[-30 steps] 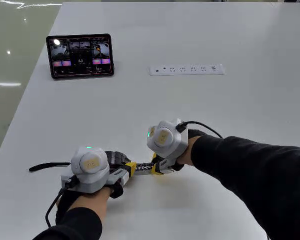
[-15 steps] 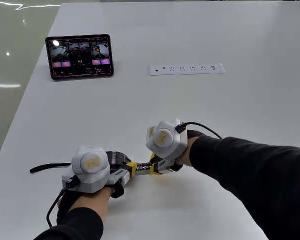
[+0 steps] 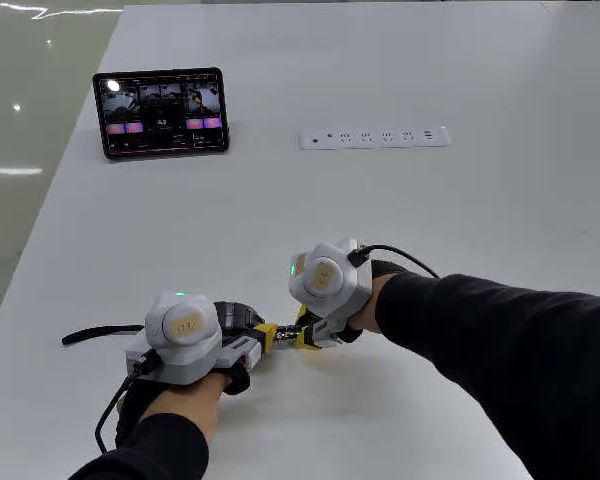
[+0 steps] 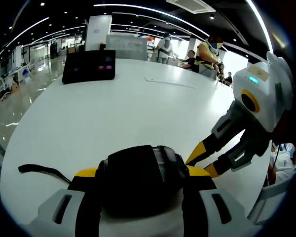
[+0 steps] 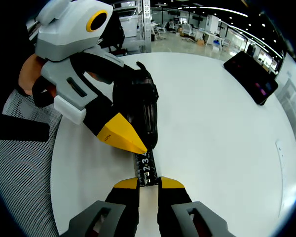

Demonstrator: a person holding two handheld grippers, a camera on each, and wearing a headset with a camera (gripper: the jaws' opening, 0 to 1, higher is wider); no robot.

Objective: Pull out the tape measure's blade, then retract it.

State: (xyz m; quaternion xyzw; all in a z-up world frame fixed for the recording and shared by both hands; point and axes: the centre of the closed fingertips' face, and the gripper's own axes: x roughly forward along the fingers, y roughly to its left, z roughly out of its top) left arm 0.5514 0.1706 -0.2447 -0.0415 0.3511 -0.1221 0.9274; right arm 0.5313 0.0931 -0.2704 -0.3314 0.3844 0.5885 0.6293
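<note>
The black tape measure lies on the white table near the front left. My left gripper is shut on its case from the left; in the left gripper view the case sits between the yellow-tipped jaws. A short piece of blade sticks out to the right. My right gripper is shut on the blade's end. In the right gripper view the numbered blade runs from the pinched tips up to the case, with the left gripper's finger beside it.
The tape measure's black wrist strap trails left on the table. A tablet stands at the back left and a white power strip lies further right. The table's left edge drops to a glossy floor.
My right gripper has drifted slightly left toward the case, so less blade is exposed. The left gripper keeps its hold on the case.
</note>
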